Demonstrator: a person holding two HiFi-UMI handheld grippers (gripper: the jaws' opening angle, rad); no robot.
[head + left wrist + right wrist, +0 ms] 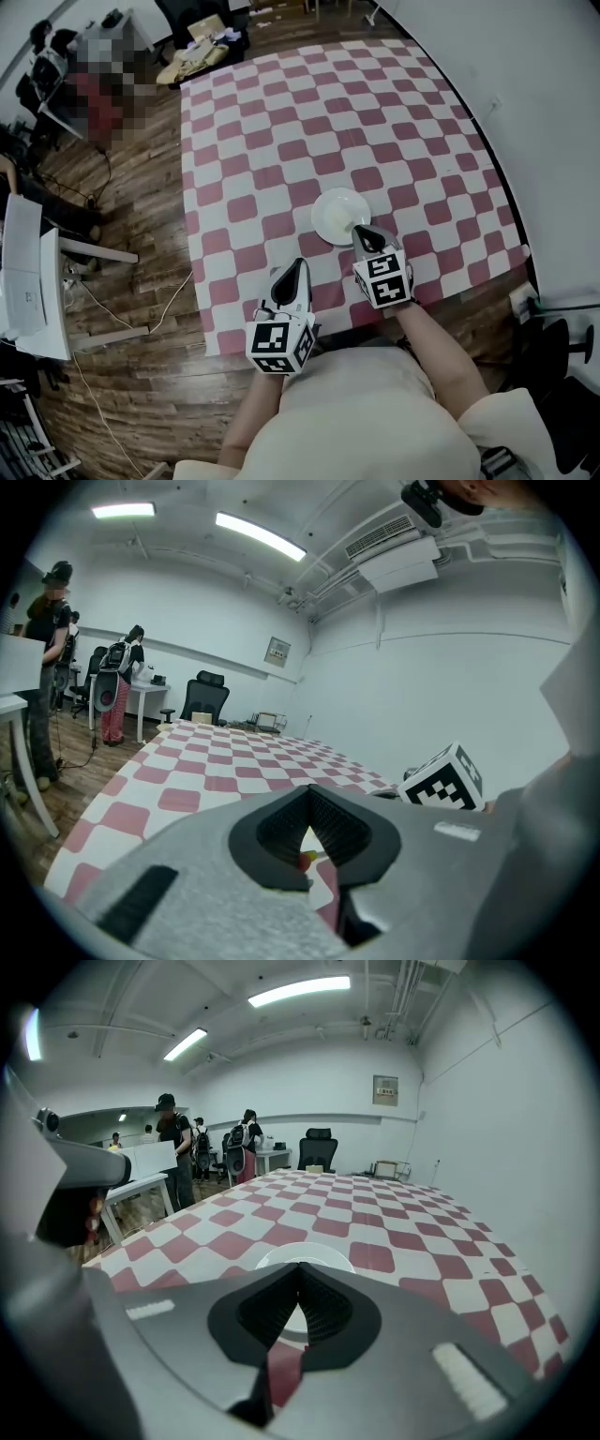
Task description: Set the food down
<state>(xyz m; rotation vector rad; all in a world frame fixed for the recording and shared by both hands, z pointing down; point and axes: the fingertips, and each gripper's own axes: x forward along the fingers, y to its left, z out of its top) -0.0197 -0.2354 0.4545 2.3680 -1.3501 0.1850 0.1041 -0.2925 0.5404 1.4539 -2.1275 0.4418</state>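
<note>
A white plate (342,216), apparently bare, was seen on the checked counter (281,122). The right tool (362,231) was held shut and empty over the plate's near rim. The left tool (299,269) was closed on what seemed to be a small red-and-yellow food piece (307,858). Carrying that piece over the plate and releasing it was judged the next step.

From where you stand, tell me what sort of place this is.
Likely an office or lab workspace: a black office chair by the far wall, strip ceiling lights overhead, and a long surface under a red-checked tablecloth.
</note>
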